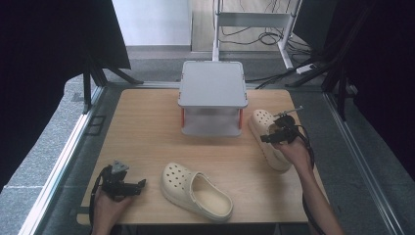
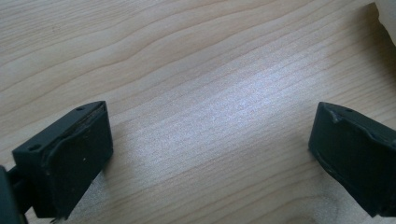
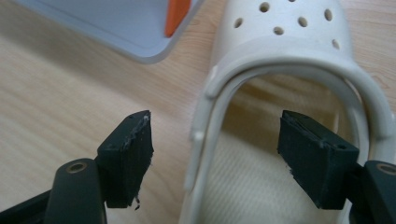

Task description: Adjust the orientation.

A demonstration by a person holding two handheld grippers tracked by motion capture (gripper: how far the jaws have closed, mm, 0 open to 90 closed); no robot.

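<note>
Two cream perforated clogs lie on the wooden table [image 1: 147, 132]. One clog [image 1: 195, 191] rests near the front middle, its toe towards the left. The other clog [image 1: 262, 128] lies at the right, toe pointing away. My right gripper [image 1: 266, 138] hovers over this clog [image 3: 280, 46]. In the right gripper view the right gripper [image 3: 215, 154] straddles the clog's side wall, one jaw outside it and one inside the opening, and neither pad touches. My left gripper [image 1: 139, 185] sits at the front left, and the left gripper [image 2: 210, 149] stands open over bare wood.
A small grey two-level shelf [image 1: 213, 83] with orange posts stands at the back middle of the table; its lower corner [image 3: 116, 23] is just beyond the right clog. A cream edge [image 2: 387, 18] of the near clog shows past my left gripper.
</note>
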